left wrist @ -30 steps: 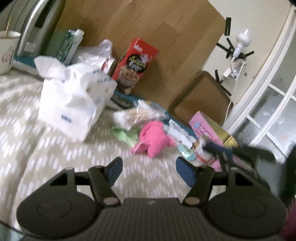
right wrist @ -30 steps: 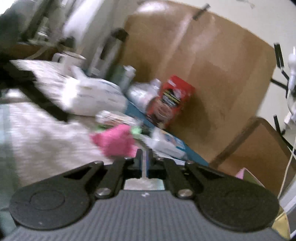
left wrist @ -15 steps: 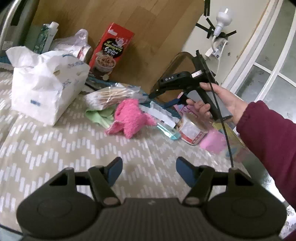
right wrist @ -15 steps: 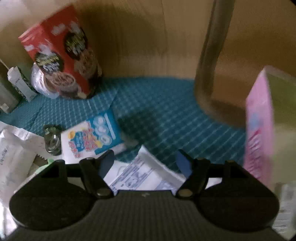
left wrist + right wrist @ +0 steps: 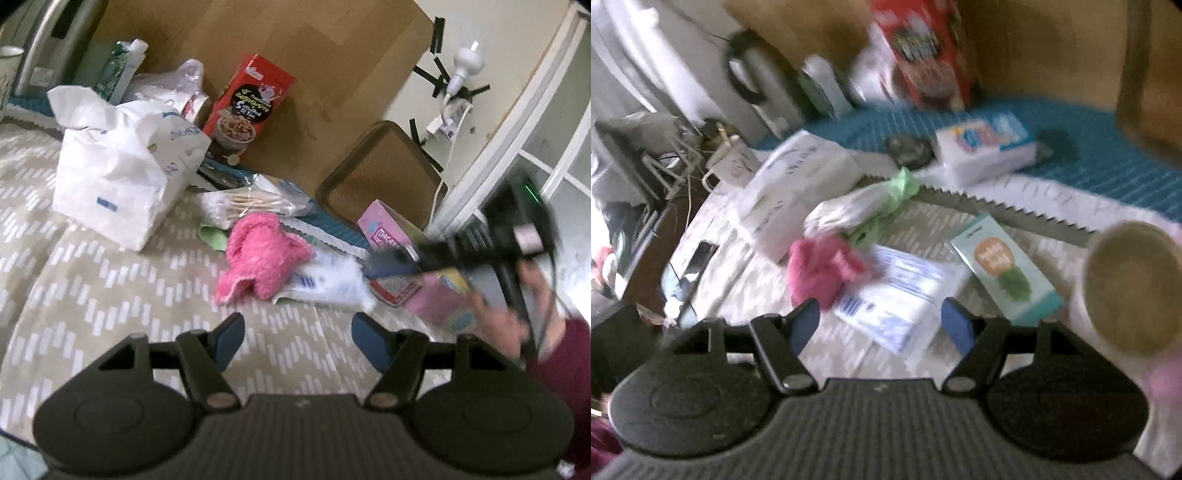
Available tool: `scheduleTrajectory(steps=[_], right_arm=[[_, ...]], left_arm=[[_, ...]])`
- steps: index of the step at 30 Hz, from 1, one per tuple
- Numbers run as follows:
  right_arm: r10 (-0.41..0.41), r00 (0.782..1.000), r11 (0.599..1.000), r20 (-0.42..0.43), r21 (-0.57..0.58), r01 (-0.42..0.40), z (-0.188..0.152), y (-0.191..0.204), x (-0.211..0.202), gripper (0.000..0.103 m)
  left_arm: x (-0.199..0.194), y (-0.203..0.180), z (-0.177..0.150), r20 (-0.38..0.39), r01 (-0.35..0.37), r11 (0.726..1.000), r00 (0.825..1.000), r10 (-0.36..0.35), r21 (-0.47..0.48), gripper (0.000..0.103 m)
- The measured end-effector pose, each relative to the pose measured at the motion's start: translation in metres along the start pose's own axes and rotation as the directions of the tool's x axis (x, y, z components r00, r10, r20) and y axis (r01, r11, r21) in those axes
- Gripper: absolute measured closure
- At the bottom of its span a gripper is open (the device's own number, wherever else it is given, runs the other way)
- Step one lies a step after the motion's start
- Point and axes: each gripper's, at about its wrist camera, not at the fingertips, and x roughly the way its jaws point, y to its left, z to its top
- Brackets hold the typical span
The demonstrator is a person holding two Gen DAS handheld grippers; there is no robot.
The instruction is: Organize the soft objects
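One pink plush cloth (image 5: 263,254) lies crumpled on the chevron tablecloth (image 5: 92,280), touching a white packet (image 5: 325,284). Left gripper (image 5: 297,334) and right gripper (image 5: 879,323): fingers spread, empty, both short of the cloth.

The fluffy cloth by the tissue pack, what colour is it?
Bright pink cloth; clearest in the left wrist view.
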Motion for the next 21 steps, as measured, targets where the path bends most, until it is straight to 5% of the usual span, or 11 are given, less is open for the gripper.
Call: scheduleTrajectory(steps=[5,10,14,17,21], right_arm=[[-0.142,0.979,0.969,0.145,-0.183,0.168,-0.064,0.016,-0.009,0.028],[-0.208,0.962,0.956,0.177,-0.17,0.238,-0.071,-0.002,0.004,0.028],[-0.262,0.938,0.941,0.228,-0.155,0.3,-0.068,0.0,0.018,0.028],[-0.228,0.943,0.953,0.241,-0.144,0.267,-0.07,0.0,0.017,0.028],[-0.241,0.936,0.941,0.257,-0.174,0.29,-0.069,0.003,0.025,0.028]], left_arm=[[0.01,0.001,0.008,-0.035,0.003,1.0,0.999,-0.003,-0.019,0.039],[0.063,-0.002,0.047,-0.074,-0.026,1.0,0.997,0.027,0.015,0.04],[0.105,-0.002,0.086,-0.034,-0.139,0.99,0.99,0.14,0.033,0.04],[0.091,-0.012,0.085,-0.017,-0.043,0.999,0.999,0.043,-0.01,0.035],[0.061,-0.024,0.06,-0.018,-0.032,0.999,0.999,0.033,0.012,0.03]])
